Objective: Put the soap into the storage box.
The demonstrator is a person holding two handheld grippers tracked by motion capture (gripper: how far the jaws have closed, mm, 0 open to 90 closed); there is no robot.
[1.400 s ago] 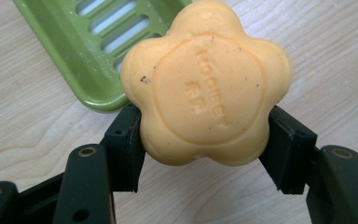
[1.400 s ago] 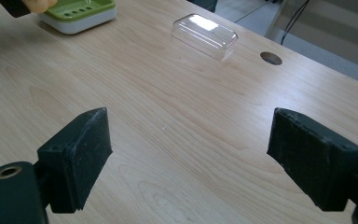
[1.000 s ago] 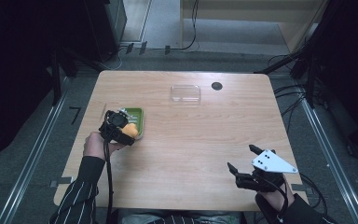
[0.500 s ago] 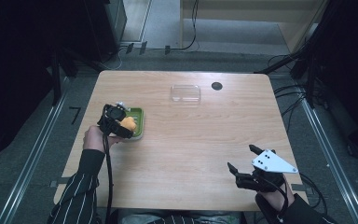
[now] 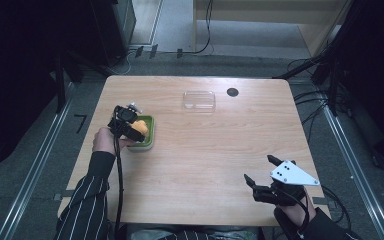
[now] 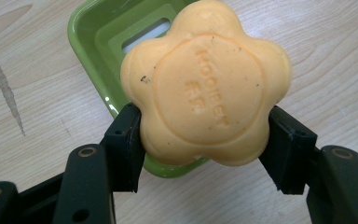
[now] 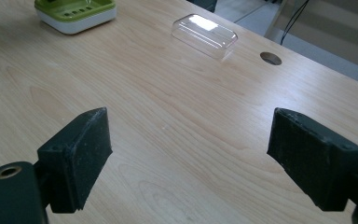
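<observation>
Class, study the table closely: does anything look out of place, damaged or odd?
Mostly tidy. The clear lid lies apart from its green soap dish, near the table's far edge. The orange flower-shaped soap, gripped by the left tool above the dish, has small dark specks. The right tool is open, holding nothing.

The orange flower-shaped soap (image 6: 206,86) bears embossed lettering, perhaps "Kooibey" (two smaller characters beside it are unreadable).
</observation>
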